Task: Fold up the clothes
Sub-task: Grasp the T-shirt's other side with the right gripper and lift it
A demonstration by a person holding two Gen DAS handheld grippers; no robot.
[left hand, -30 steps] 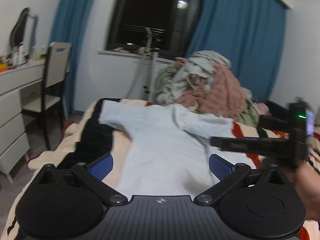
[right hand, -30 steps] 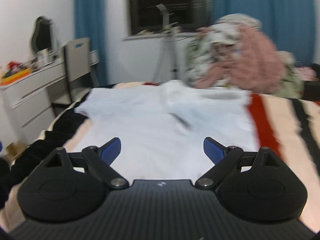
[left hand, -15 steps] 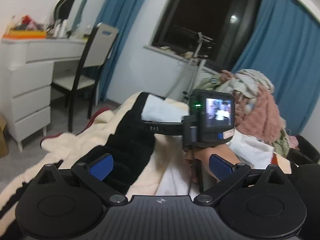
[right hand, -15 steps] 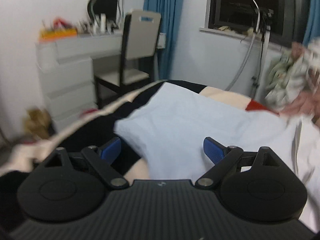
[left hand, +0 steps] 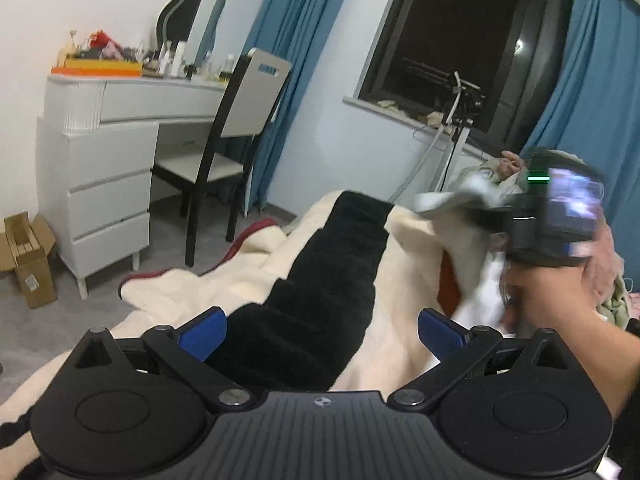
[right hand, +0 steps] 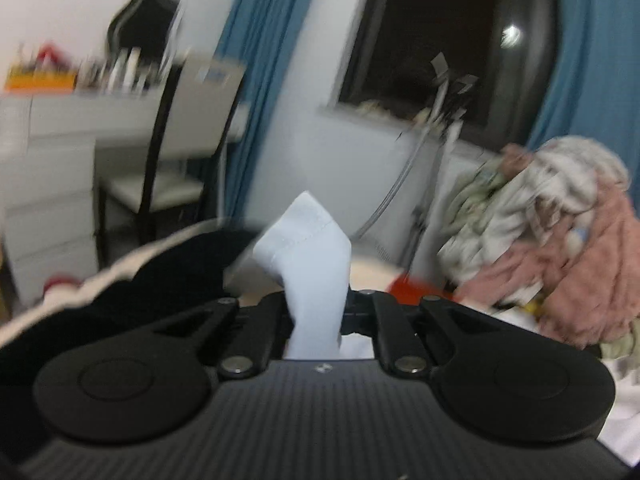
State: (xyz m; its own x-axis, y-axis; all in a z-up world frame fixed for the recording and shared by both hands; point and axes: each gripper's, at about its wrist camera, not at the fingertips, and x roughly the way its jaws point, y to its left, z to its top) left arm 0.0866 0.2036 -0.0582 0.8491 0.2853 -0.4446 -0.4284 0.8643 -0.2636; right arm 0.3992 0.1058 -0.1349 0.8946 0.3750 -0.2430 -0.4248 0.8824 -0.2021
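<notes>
While my right gripper [right hand: 314,312] pinches hem of pale blue shirt [right hand: 308,248], lifted above striped blanket [left hand: 320,272], left gripper [left hand: 322,334] stays spread, holding nothing. Shirt looks soft, light, floppy; grab near stitched edge.

Both views are wrist fisheyes looking forward along their own fingers, low over the bed. The left wrist view faces the dressing table [left hand: 108,152] at frame left and the window [left hand: 472,44] upper right — sharp, with the other gripper's body at right. The right wrist view — blurred — shares the chair [right hand: 188,120], window and clothes pile [right hand: 560,248].
</notes>
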